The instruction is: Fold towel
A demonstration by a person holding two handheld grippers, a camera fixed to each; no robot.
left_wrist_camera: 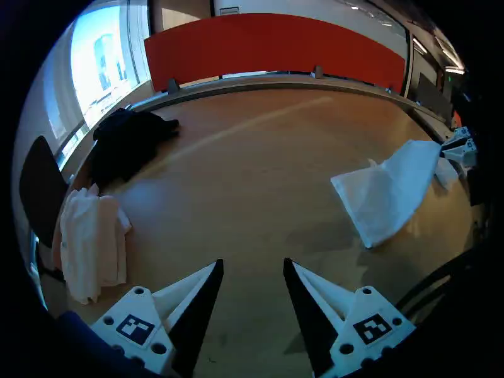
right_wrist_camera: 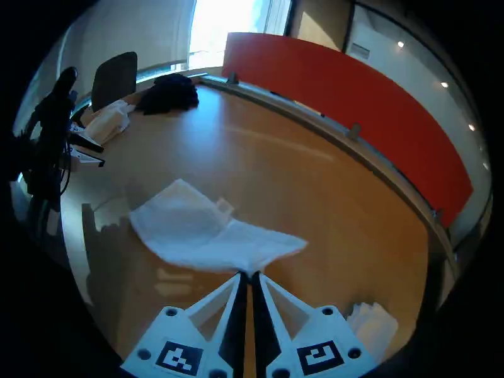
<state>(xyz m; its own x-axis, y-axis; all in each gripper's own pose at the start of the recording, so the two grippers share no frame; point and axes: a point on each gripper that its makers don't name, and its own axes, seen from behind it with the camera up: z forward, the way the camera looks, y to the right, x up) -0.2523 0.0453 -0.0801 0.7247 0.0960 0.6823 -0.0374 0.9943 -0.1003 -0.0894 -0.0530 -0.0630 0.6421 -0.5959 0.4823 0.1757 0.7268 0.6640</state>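
Observation:
A white towel (left_wrist_camera: 390,189) lies crumpled on the wooden table (left_wrist_camera: 252,164) at the right of the left gripper view. Its far end is lifted toward my right gripper (left_wrist_camera: 463,148). In the right gripper view the towel (right_wrist_camera: 201,230) spreads out ahead, and its near edge runs into the tips of my right gripper (right_wrist_camera: 247,277), whose fingers are pressed together on it. My left gripper (left_wrist_camera: 252,268) hovers open over bare table with nothing between its fingers, well left of the towel. It also appears in the right gripper view as the left gripper (right_wrist_camera: 85,148), held by a dark-sleeved arm.
A pile of cream towels (left_wrist_camera: 91,242) and a black cloth (left_wrist_camera: 129,142) lie at the table's left side near a dark chair (left_wrist_camera: 38,189). An orange divider (left_wrist_camera: 271,47) borders the far edge. A small folded white cloth (right_wrist_camera: 375,321) sits beside my right gripper.

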